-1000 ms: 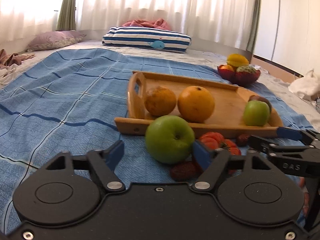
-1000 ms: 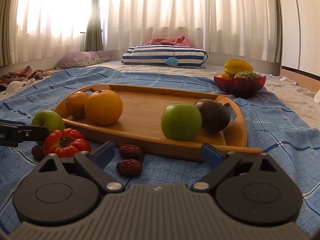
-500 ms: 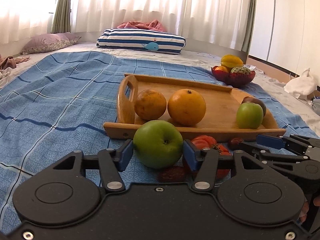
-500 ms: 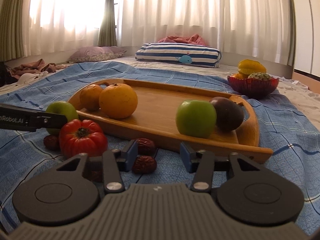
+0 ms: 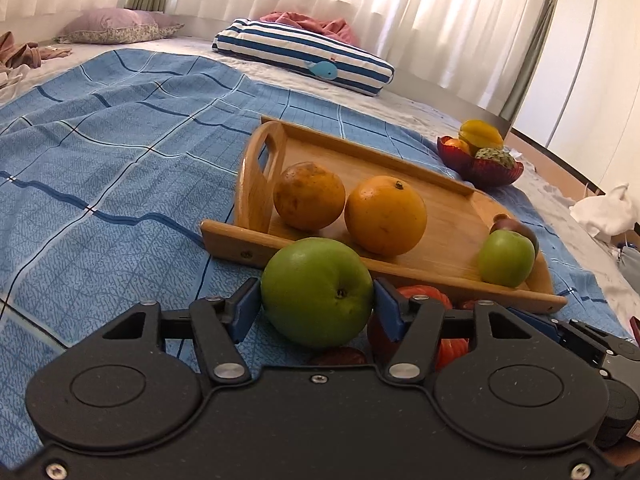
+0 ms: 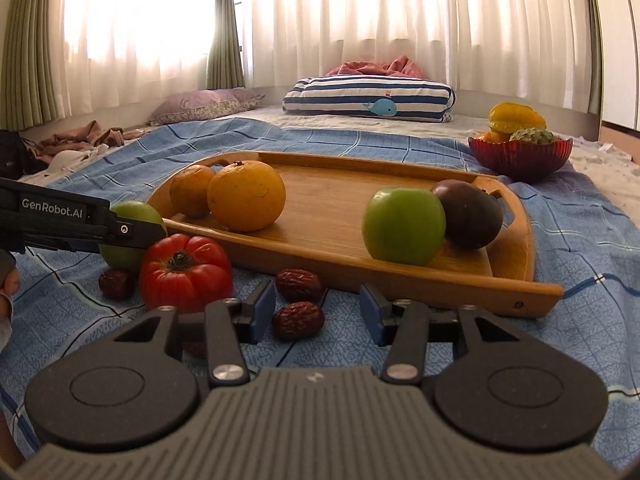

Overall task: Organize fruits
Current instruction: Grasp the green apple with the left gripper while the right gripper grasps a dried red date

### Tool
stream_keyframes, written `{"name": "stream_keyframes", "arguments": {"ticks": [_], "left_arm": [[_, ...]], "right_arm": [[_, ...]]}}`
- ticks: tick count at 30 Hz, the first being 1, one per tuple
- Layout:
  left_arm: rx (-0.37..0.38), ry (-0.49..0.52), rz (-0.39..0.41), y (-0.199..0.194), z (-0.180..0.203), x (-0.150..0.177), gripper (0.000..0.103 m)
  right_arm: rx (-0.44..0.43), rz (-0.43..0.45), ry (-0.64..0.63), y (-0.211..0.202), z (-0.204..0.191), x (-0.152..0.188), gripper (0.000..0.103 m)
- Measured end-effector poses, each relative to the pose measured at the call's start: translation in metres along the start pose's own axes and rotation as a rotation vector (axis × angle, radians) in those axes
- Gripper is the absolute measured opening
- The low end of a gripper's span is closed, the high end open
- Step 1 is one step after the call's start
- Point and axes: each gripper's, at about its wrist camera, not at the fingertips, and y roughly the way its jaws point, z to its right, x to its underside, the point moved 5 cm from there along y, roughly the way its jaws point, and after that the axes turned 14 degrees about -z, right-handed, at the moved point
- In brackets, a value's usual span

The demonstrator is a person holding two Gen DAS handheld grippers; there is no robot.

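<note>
Two grippers: both at the near edge of the wooden tray point(image 6: 520, 292), over the blue checked bedspread point(image 5: 120, 200).
Left gripper point(image 5: 316, 304): blue pads pressed on either flank of the loose green apple point(image 5: 318, 292); its jaws have just eased a little wider, yet the apple sits clamped between them.
Green apple, place: just before the tray's near rail, off the tray; whether it is clear of the cloth cannot be told.
Right gripper point(image 6: 318, 310): jaws part open, having just been closing; a dried red date point(image 6: 298, 320) lies between the pads, with a gap showing on each side, so no grip as yet.
Second date point(image 6: 299, 284): just beyond the first, on the cloth.
Third date point(image 6: 116, 284): beside the ribbed red tomato point(image 6: 186, 272), left of the right gripper.
Tray contents: two oranges point(image 6: 246, 196) at the left end; a second green apple point(image 6: 404, 226) touching a dark purple fruit point(image 6: 468, 214) at the right end.
Red glass bowl point(image 6: 520, 156): beyond the tray's far right corner, holding yellow and green fruit.
Step in hand: likely collecting the loose fruit onto the tray, apple first.
Next move calls for: lifting the apple over the rail and setting it on bare wood between the two groups; the right pads need to close further on the small date.
</note>
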Motion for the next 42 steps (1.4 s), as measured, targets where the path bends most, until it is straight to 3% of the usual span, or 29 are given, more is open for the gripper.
{"name": "stream_keyframes", "arguments": {"ticks": [5, 9, 12, 14, 16, 25, 29, 39, 42], "left_arm": [[0.004, -0.021, -0.004, -0.005, -0.001, 0.001, 0.058], [0.008, -0.037, -0.011, -0.009, -0.002, 0.001, 0.058], [-0.002, -0.026, -0.009, -0.012, -0.002, 0.002, 0.058], [-0.009, -0.017, -0.007, -0.015, -0.001, 0.003, 0.058], [-0.016, -0.006, -0.006, -0.018, -0.001, 0.003, 0.058], [-0.026, 0.019, 0.000, -0.025, -0.001, 0.003, 0.058], [-0.023, 0.037, 0.007, -0.029, 0.002, 0.002, 0.058], [-0.019, 0.078, 0.024, -0.033, 0.012, -0.001, 0.058], [-0.015, 0.084, 0.027, -0.035, 0.013, -0.002, 0.058]], "right_arm": [[-0.016, 0.005, 0.015, 0.000, 0.003, 0.001, 0.042], [-0.035, 0.013, 0.013, -0.002, 0.003, 0.002, 0.039], [-0.069, 0.011, 0.003, -0.006, 0.002, -0.001, 0.043], [-0.090, 0.011, -0.001, -0.011, 0.003, -0.004, 0.056], [-0.096, 0.001, -0.014, -0.015, 0.002, -0.007, 0.057], [-0.017, -0.066, -0.055, -0.013, -0.008, -0.007, 0.057], [-0.012, -0.085, -0.044, -0.012, -0.007, -0.006, 0.049], [0.015, -0.111, -0.071, -0.007, -0.014, -0.005, 0.047], [0.021, -0.113, -0.070, -0.006, -0.014, -0.006, 0.040]]}}
